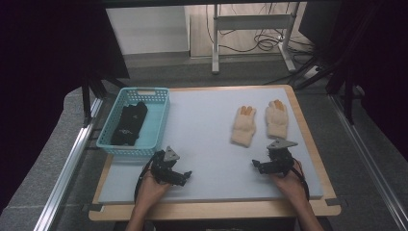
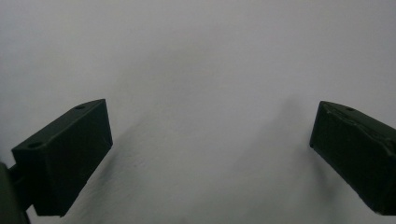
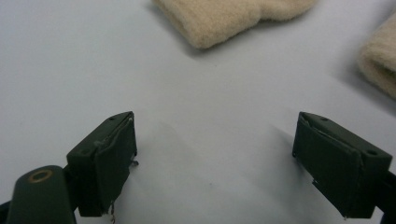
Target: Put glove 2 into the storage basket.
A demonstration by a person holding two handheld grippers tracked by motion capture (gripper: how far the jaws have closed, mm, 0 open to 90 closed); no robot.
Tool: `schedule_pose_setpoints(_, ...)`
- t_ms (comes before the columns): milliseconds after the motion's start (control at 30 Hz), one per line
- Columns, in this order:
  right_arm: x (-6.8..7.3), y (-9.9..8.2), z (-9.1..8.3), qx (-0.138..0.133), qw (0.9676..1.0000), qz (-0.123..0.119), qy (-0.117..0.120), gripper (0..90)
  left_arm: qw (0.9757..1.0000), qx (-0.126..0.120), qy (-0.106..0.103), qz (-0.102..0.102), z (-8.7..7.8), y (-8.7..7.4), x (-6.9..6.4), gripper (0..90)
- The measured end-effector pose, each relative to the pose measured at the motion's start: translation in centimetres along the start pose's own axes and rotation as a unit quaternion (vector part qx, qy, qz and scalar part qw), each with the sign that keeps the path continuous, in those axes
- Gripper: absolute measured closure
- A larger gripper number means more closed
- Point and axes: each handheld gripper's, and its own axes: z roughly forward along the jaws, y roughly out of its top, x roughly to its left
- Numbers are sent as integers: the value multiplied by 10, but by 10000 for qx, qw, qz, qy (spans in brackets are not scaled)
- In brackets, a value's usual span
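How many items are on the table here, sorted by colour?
Cream gloves: 2, left one and right one
Black gloves in the basket: 1 bundle; pieces cannot be separated
Blue basket: 1
Total: 4

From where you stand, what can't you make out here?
- Black cloth in the blue basket, high view: too dark and small to tell its kind.
- Cream gloves in the right gripper view: cut off by the top and right edges.
- Orange fingertips, high view: too small for detail.
- Room's sides, high view: lost in darkness.
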Motion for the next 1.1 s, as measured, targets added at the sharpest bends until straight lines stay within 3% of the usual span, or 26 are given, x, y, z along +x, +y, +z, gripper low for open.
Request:
schedule_pose_setpoints(133,0,0,0,12,10000,8,12,133,9997,30,-29,-249,1,0,4,0)
schedule_pose_setpoints(433,-2,1,-1,-3,10000,78,44,165,9996,17,-21,-268,1,-1,4,5)
schedule_pose_setpoints(533,-7,6,0,-62,9994,204,254,198,9996,27,-23,-273,1,-1,5,7)
schedule_pose_setpoints(633,-11,20,1,-157,9991,230,317,236,9996,25,-21,-276,1,-1,5,8)
schedule_pose_setpoints(867,-25,66,11,-267,9991,39,335,358,9996,17,-19,-284,1,-1,5,10)
schedule_pose_setpoints(1100,-38,99,39,-258,9996,-1,145,361,9996,17,-22,-282,1,-1,5,10)
